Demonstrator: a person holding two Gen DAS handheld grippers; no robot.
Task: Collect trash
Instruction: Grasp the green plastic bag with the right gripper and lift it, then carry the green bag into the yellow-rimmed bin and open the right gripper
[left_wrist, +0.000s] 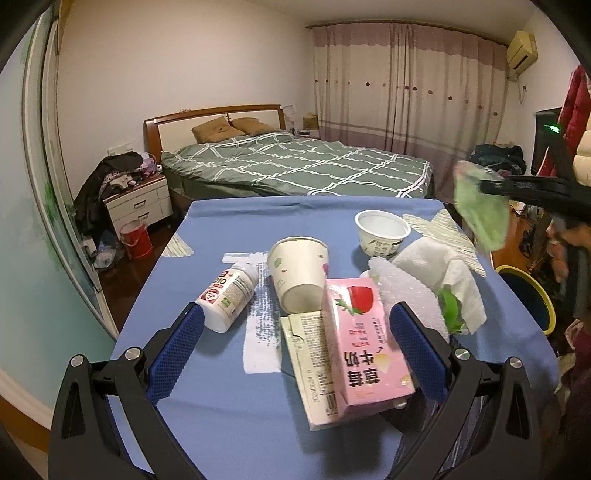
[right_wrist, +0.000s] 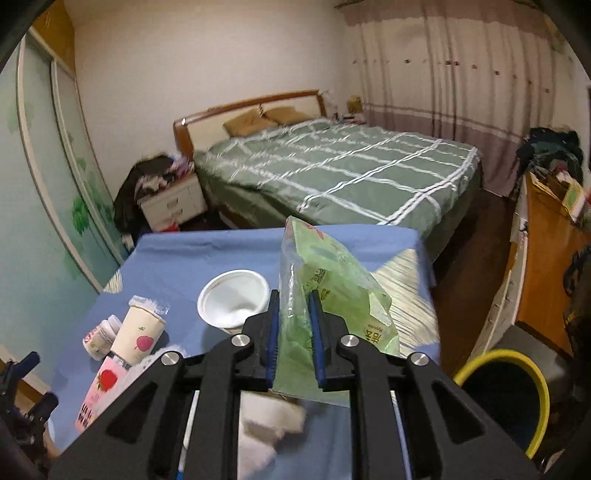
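Trash: green wrapper (right_wrist: 325, 295) clamped in right gripper (right_wrist: 293, 339), lifted above blue table (right_wrist: 207, 247). Carry step judged underway; bin (right_wrist: 506, 398) at right judged next, release needed over opening. Left gripper (left_wrist: 295, 354) spread wide around pink carton (left_wrist: 364, 347), nothing grasped.

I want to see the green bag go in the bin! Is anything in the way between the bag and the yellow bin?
Nothing visible blocks it. The right tool holds the green bag up in the air above the blue table. The yellow-rimmed bin sits on the floor beside the table's right edge, with its mouth open and only bare space between.
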